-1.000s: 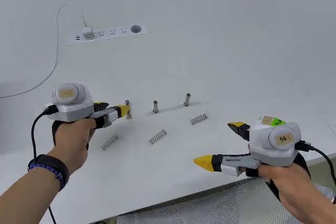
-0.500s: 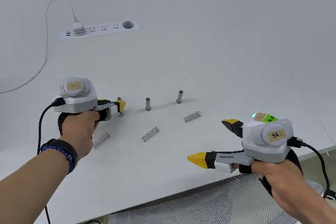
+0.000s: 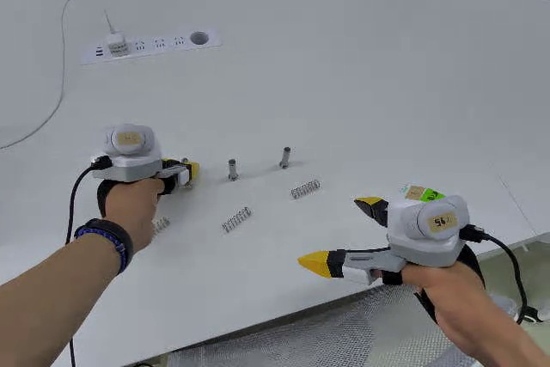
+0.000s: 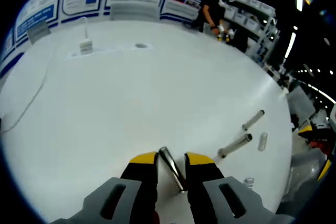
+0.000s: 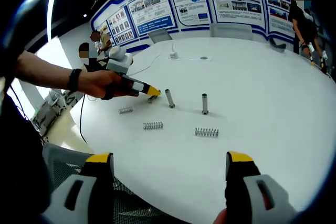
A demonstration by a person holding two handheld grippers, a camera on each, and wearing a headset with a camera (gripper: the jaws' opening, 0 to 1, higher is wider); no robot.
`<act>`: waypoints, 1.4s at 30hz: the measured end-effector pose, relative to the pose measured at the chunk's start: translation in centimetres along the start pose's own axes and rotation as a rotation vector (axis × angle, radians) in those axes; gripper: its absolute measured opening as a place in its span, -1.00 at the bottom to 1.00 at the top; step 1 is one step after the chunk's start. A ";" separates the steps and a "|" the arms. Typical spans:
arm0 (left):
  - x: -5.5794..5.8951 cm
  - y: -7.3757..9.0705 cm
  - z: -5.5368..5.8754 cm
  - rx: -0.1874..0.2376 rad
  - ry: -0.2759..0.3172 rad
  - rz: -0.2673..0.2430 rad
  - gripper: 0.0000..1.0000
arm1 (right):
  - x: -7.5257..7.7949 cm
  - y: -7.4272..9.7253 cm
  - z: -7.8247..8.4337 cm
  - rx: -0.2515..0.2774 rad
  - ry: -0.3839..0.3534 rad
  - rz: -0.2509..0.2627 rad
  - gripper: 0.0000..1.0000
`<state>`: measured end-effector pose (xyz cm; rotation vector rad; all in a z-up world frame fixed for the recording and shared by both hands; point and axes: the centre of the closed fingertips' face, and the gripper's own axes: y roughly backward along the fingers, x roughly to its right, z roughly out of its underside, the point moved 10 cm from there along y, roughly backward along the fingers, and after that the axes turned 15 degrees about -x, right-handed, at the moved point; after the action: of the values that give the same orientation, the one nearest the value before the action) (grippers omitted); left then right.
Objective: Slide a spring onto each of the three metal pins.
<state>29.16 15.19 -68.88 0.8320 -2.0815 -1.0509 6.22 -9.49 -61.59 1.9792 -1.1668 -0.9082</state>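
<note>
My left hand (image 3: 131,204) reaches forward over the table (image 3: 361,83) and holds the left gripper (image 3: 189,169) level. Its jaws are a narrow gap apart, one on each side of the leftmost pin (image 4: 171,167), and they don't look to be touching it. My right gripper (image 3: 342,233) hangs near the table's front edge, jaws spread wide around nothing. The middle pin (image 3: 232,169) and right pin (image 3: 284,157) stand upright. Three springs (image 3: 235,219) lie just in front of them.

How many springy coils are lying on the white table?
3. Right spring near the rightmost pin, middle spring in front of the middle pin, left spring partly hidden beside the left hand.
</note>
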 end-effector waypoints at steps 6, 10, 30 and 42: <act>0.1 -0.2 -0.2 0.003 -0.053 -0.040 -0.71 | 0.1 0.0 0.0 -0.002 -0.005 -0.006 0.78; 0.0 -0.1 -0.3 -0.004 -0.089 -0.054 -0.76 | -0.1 -0.2 -0.1 -0.002 0.000 -0.015 0.78; 0.7 -0.3 -0.9 -0.053 -0.349 -0.188 -0.78 | -0.2 -0.4 -0.2 -0.002 -0.013 -0.022 0.79; 0.4 0.3 -0.6 -0.072 -0.221 -0.165 -0.85 | -0.1 -0.1 -0.5 -0.002 -0.008 -0.017 0.79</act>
<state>29.28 14.77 -68.24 0.8983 -2.1694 -1.3522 6.64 -9.26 -61.42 1.9882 -1.1544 -0.9261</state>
